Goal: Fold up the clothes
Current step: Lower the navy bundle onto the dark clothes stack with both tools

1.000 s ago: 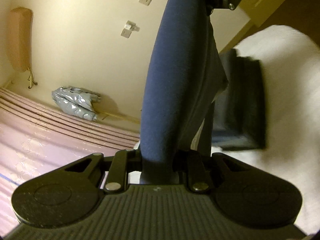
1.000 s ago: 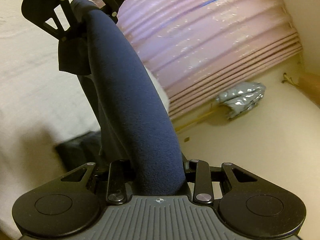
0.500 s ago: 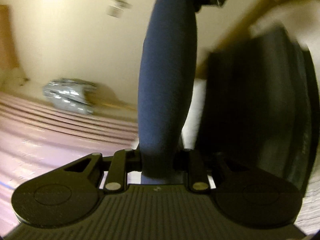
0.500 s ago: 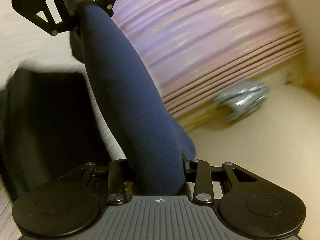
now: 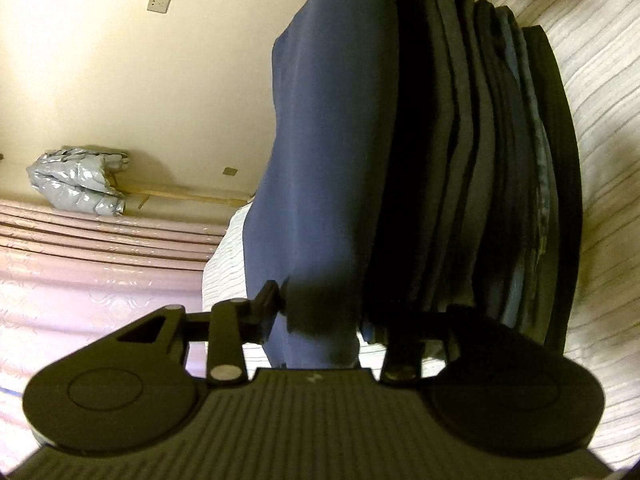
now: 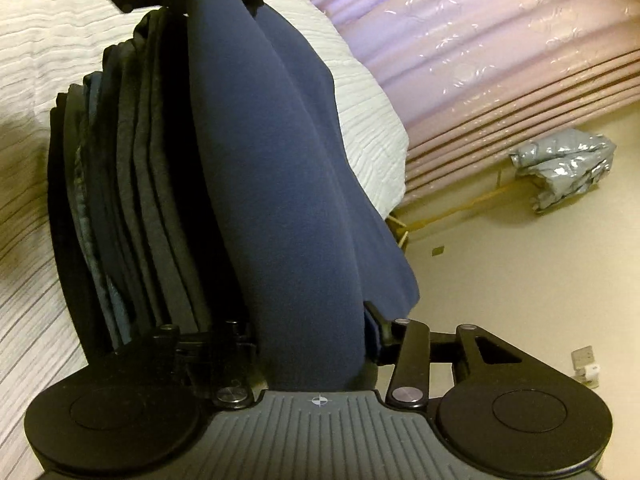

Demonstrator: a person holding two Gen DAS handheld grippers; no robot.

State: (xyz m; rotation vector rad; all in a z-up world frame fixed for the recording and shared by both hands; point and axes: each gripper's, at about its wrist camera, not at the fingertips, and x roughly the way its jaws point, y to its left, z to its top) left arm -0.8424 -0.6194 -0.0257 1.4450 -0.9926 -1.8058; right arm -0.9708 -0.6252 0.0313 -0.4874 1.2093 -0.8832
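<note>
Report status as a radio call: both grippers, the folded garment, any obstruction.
Left gripper and right gripper opening, navy folded garment between both jaws. Garment against stack of folded clothes on white bedspread. No obstruction seen.

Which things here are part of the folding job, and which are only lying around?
Job: folded navy blue fleece garment; stack of dark folded clothes; white ribbed bedspread.
Lying about: crumpled silver-grey plastic bag; pink quilted mattress.

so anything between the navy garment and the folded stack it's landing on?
Nothing visible. The navy garment already lies against the stack of folded dark clothes on the white bedspread, between the opening jaws of both grippers.
</note>
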